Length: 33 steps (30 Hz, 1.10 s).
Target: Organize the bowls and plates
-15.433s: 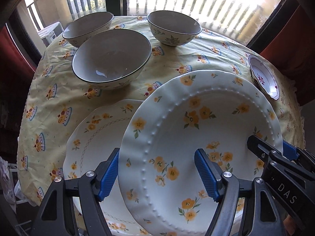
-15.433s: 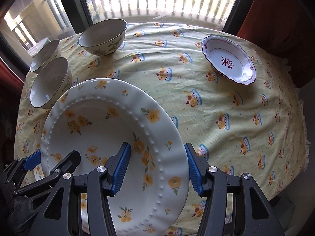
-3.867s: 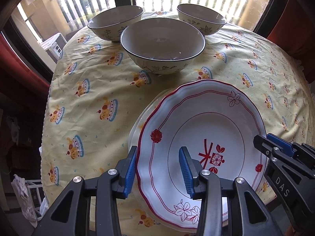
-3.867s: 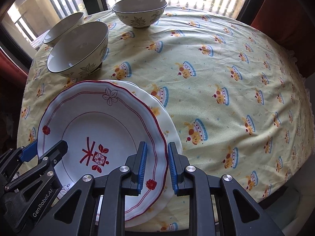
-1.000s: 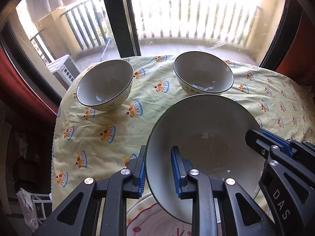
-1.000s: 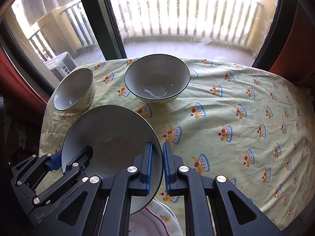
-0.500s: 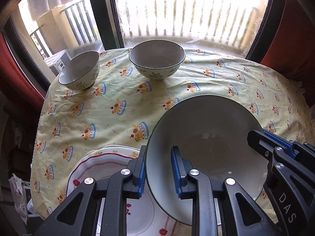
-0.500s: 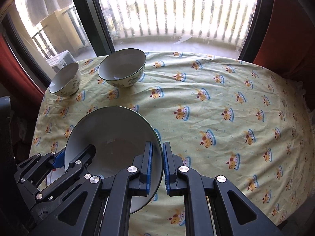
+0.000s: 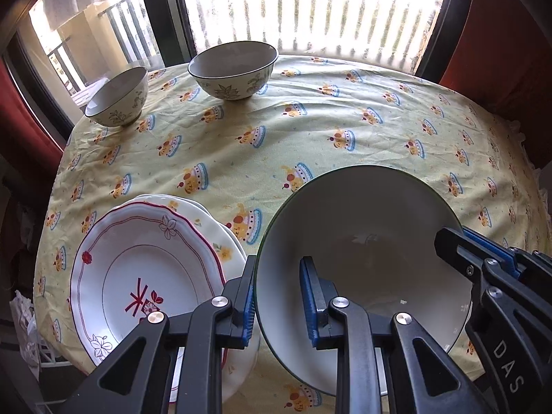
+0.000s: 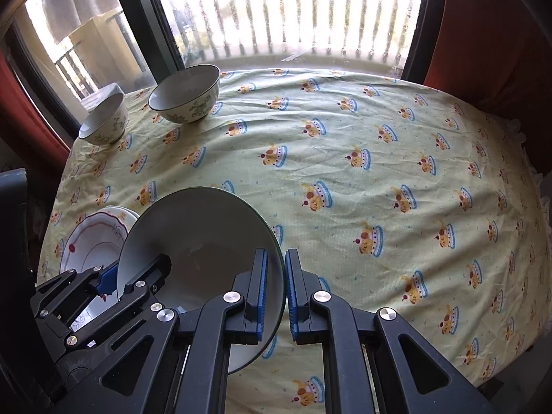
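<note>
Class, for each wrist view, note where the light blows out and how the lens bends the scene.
Left wrist view: the bright balcony window is overexposed, and the yellow patterned tablecloth curves fisheye-style. Right wrist view: the same window is blown out, its dark frames bowing.

Glazed ceramic dishes, wrinkled printed cloth, matt black plastic gripper parts.
Large bowl (image 9: 362, 241) glossy glazed ceramic, smooth pale inside. Red-rimmed plate (image 9: 145, 269) shiny white glaze. Two small bowls (image 9: 233, 65) glossy with leaf prints. Tablecloth (image 9: 310, 145) matt woven cloth, creased. Left hand-held gripper (image 9: 277, 302) matt black plastic, ribbed blue pads (image 9: 310, 296), bright metal screws; right hand-held gripper (image 10: 276, 289) same.
</note>
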Each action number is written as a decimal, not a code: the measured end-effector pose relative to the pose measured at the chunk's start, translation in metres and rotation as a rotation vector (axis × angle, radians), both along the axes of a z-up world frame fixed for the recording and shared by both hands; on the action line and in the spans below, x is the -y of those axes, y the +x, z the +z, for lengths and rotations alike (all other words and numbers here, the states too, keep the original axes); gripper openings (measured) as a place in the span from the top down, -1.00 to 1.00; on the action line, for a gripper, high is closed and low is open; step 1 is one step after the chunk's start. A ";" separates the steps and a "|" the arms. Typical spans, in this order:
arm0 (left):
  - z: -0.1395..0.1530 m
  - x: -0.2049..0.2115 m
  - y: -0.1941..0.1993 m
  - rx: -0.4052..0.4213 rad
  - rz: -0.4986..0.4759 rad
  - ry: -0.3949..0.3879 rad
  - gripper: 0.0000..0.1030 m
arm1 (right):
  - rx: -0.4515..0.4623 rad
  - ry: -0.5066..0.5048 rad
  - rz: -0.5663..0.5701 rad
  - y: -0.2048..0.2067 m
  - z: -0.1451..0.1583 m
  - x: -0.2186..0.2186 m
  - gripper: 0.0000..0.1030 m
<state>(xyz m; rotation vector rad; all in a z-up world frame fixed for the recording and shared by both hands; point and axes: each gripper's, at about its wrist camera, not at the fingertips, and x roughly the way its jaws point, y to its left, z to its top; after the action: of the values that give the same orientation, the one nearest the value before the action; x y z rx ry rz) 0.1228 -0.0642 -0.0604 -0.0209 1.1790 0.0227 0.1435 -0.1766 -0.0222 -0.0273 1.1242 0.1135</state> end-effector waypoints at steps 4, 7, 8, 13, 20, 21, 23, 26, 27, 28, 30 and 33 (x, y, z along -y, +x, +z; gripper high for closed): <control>-0.010 0.009 -0.007 -0.025 -0.011 -0.002 0.58 | -0.018 -0.002 -0.012 -0.011 -0.010 0.011 0.73; -0.017 0.014 -0.012 -0.041 -0.012 -0.007 0.58 | -0.034 0.000 -0.020 -0.017 -0.017 0.018 0.73; -0.019 0.016 -0.013 -0.047 -0.013 -0.007 0.58 | -0.039 0.000 -0.023 -0.018 -0.019 0.019 0.73; -0.026 0.019 -0.018 -0.064 -0.012 -0.003 0.58 | -0.058 -0.002 -0.024 -0.023 -0.027 0.023 0.73; -0.029 0.022 -0.018 -0.053 -0.012 0.017 0.58 | -0.059 -0.014 -0.026 -0.025 -0.034 0.023 0.73; -0.029 0.022 -0.018 -0.054 -0.013 0.016 0.58 | -0.060 -0.013 -0.026 -0.025 -0.035 0.023 0.73; -0.029 0.023 -0.019 -0.054 -0.016 0.009 0.48 | -0.063 -0.012 -0.026 -0.025 -0.035 0.024 0.73; -0.028 0.027 -0.020 -0.048 -0.044 0.004 0.28 | -0.062 0.003 -0.031 -0.027 -0.036 0.025 0.68; -0.028 0.028 -0.021 -0.046 -0.050 0.006 0.26 | -0.061 0.003 -0.037 -0.028 -0.036 0.026 0.68; -0.027 0.029 -0.021 -0.044 -0.056 0.002 0.24 | -0.063 0.002 -0.041 -0.028 -0.037 0.026 0.68; -0.026 0.029 -0.021 -0.043 -0.058 0.009 0.06 | -0.073 0.008 -0.044 -0.027 -0.039 0.028 0.59; -0.022 0.025 -0.022 -0.028 -0.041 0.015 -0.36 | -0.090 0.001 -0.053 -0.026 -0.039 0.028 0.37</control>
<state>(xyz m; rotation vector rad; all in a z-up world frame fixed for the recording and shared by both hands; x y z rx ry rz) 0.1008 -0.0892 -0.0826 0.0167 1.2071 -0.0048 0.1178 -0.2044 -0.0616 0.0084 1.2141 0.0680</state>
